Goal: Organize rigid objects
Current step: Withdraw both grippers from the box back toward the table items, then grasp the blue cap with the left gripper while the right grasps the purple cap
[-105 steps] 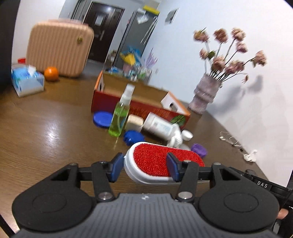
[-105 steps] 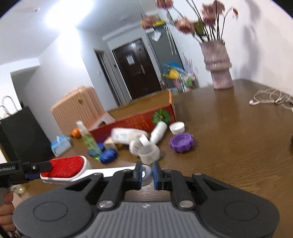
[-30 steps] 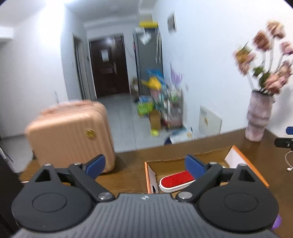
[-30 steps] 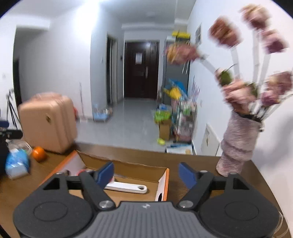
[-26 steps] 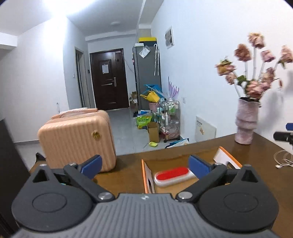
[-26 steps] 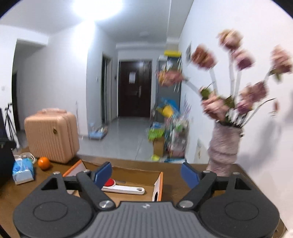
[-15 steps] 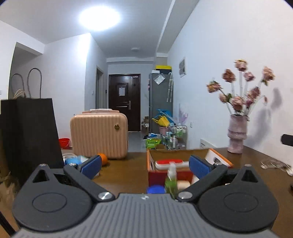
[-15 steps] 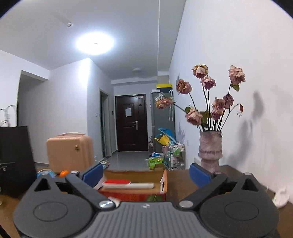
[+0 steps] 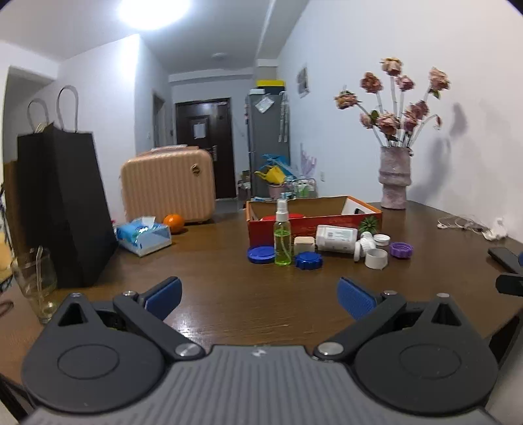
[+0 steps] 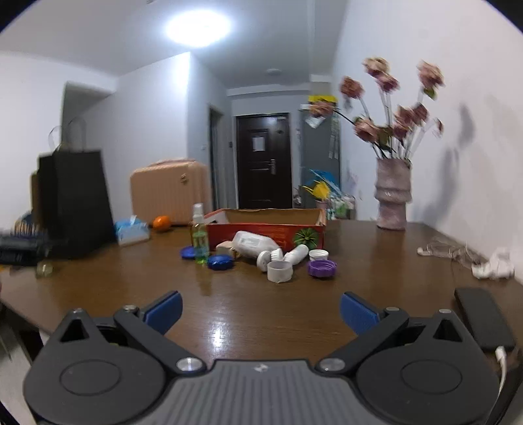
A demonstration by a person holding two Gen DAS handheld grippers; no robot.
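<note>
left tool [image 9: 258,296] spread, empty; right tool [image 10: 260,309] spread, empty | spray bottle [image 9: 283,233]: clear, green liquid, upright

White walls, ceiling light [image 9: 153,11] on, dark door [image 9: 204,147] at the hallway's end, grey fridge [image 9: 268,140] beside it; brown wooden table [image 9: 212,261], flower vase [image 9: 394,176] by the right wall
</note>
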